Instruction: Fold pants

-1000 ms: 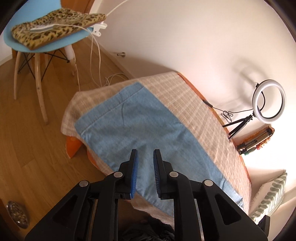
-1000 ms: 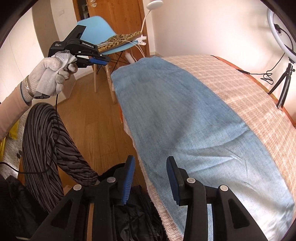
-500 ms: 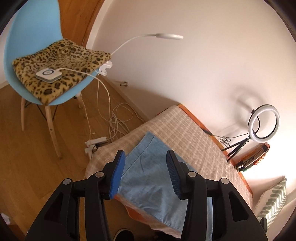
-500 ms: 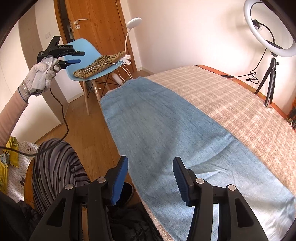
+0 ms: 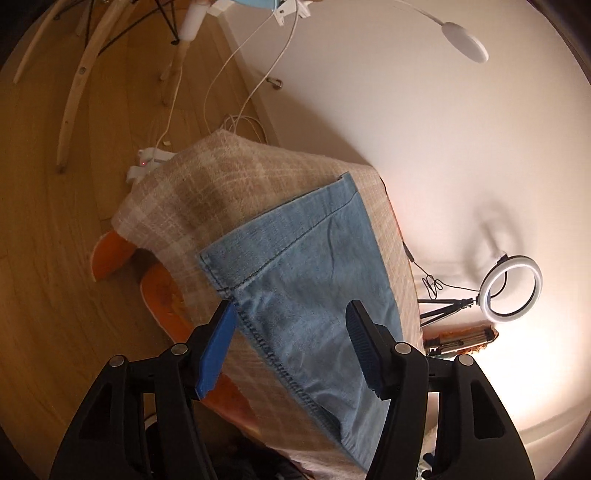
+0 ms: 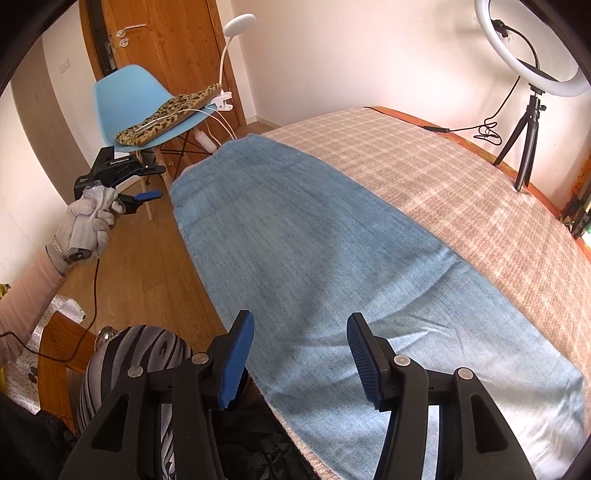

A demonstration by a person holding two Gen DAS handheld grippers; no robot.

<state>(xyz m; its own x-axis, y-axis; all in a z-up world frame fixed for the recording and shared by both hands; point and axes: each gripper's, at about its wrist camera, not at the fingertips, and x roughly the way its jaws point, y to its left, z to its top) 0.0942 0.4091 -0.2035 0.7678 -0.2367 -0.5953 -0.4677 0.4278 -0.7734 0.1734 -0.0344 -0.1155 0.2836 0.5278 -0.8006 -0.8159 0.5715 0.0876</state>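
Light blue denim pants (image 6: 295,229) lie flat and lengthwise on a bed covered by a beige plaid blanket (image 6: 443,177). My right gripper (image 6: 299,317) hovers open over the near part of the pants, nothing between its pads. In the right wrist view a gloved hand (image 6: 88,221) holds my left gripper (image 6: 160,181) off the bed's left side, above the floor. In the left wrist view my left gripper (image 5: 291,306) points down at the stitched end of the pants (image 5: 314,280) near the corner of the blanket (image 5: 207,192). Its jaws are opening, clear of the cloth.
A blue chair (image 6: 129,88) with a leopard cushion and a clip lamp (image 6: 240,26) stands past the bed's far end. A ring light (image 6: 532,55) on a tripod stands at the bed's right edge. Cables and a power strip (image 5: 147,166) lie on the wooden floor. The person's striped leg (image 6: 140,350) is near left.
The left gripper rose toward the chair, then dropped toward the pants' end at the bed corner, its jaws spreading wide. The right gripper's jaws widened; it barely moved.
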